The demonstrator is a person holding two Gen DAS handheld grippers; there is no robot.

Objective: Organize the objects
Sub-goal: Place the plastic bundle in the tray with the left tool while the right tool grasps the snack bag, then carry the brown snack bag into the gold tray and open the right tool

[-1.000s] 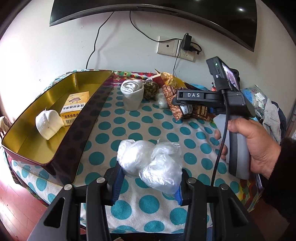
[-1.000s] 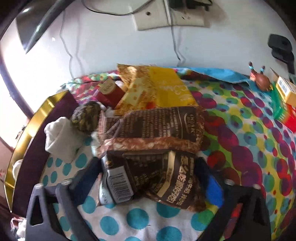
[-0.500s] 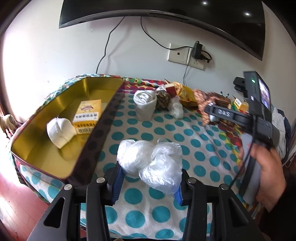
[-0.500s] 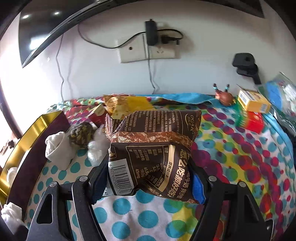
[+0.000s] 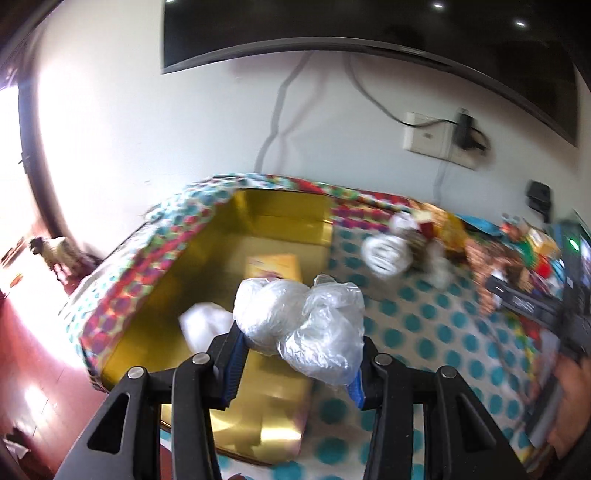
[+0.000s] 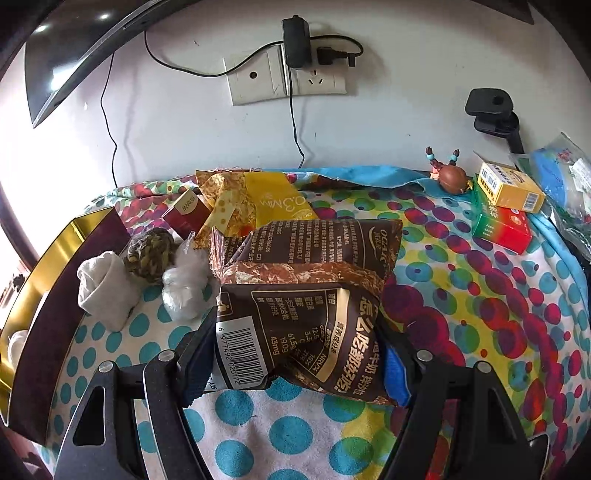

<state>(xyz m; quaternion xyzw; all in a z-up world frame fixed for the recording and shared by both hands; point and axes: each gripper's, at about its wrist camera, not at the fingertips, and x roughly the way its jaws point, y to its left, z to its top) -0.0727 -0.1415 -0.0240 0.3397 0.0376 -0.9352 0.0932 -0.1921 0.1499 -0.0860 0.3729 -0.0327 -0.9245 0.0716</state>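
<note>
Sorting partly done, both grippers loaded
Left gripper (image 5: 295, 354) clamps crinkled clear plastic bundle (image 5: 303, 325) above gold rectangular tin (image 5: 280, 218); right gripper (image 6: 295, 354) clamps brown foil snack packet (image 6: 306, 317); bench clutter remains

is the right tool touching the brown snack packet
Touching. The right wrist view shows the right tool with both fingers pressed against the brown snack packet, holding it.

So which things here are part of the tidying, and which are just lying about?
In play:
- left gripper, shut on the clear plastic bag bundle
- right gripper, shut on the brown snack packet
- gold tin

Lying about:
- wall socket
- crab figurine
- TV
</note>
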